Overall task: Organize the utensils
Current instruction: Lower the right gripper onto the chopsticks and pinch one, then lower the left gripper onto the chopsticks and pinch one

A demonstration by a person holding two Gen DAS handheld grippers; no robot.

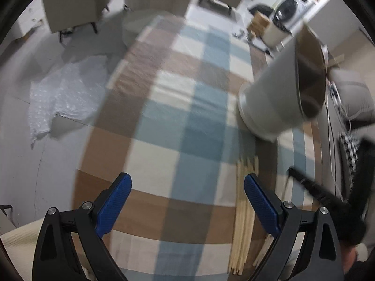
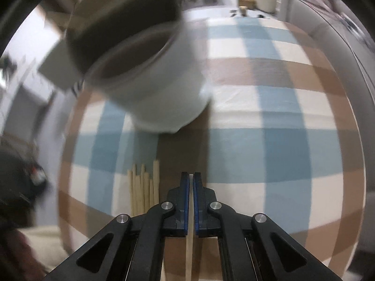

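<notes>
A white cylindrical utensil holder (image 1: 279,93) with a dark inside stands on the checked tablecloth (image 1: 178,117); it also shows in the right wrist view (image 2: 164,77), just ahead of the gripper. Several pale wooden chopsticks (image 1: 243,213) lie in a bundle on the cloth, also visible in the right wrist view (image 2: 144,189). My left gripper (image 1: 187,208) is open and empty, with the bundle beside its right finger. My right gripper (image 2: 191,201) is shut on one chopstick (image 2: 189,253), which runs back between the fingers, above the cloth.
Chairs (image 1: 75,2) stand beyond the table's far end. Bubble wrap (image 1: 63,93) lies on the floor to the left. A washing machine (image 1: 290,9) and boxes are at the back right. The right gripper's black arm (image 1: 328,194) shows at the left view's right edge.
</notes>
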